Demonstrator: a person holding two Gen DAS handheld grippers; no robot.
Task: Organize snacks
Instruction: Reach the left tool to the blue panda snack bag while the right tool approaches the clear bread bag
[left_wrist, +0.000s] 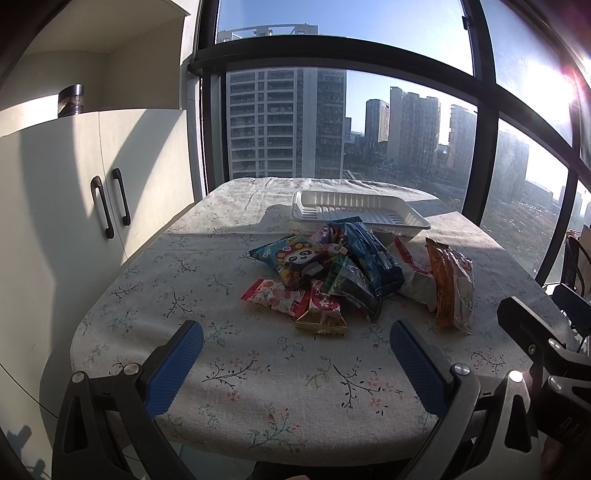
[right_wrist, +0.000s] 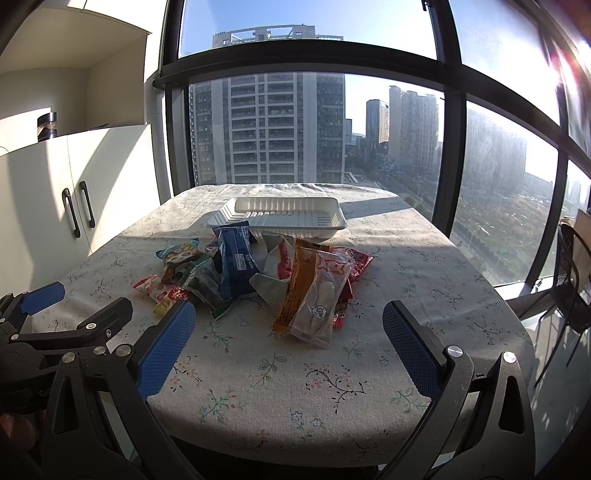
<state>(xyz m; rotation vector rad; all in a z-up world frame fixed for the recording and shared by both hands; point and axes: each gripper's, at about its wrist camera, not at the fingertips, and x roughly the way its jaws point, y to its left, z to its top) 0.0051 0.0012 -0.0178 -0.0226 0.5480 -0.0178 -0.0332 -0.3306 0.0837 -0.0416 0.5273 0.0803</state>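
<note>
While both of my hand-held tools hang back at the near edge of the round table with the pale floral tablecloth (left_wrist: 229, 373), nothing has been picked up yet. My landmark is the white ribbed plastic tray (left_wrist: 354, 210), lying empty at the far side by the window — most likely set there as the place for the snacks to go. Just in front of the tray, touching its near rim, sits a loose heap of wrapped snacks (left_wrist: 343, 277): a dark blue packet (right_wrist: 236, 262) lies on top, a teal packet printed with a panda (left_wrist: 295, 262) is to the tray's near left, and a clear-and-orange packet (right_wrist: 314, 295) leans at the near right of the heap. They overlap, so I judge the top ones should come off first.

My left gripper (left_wrist: 295, 360) is level and aimed at the heap, its blue-padded jaws spread wide and holding nothing. My right gripper (right_wrist: 288, 352) sits just beside it in the same pose — wide apart, empty, short of the packets.
</note>
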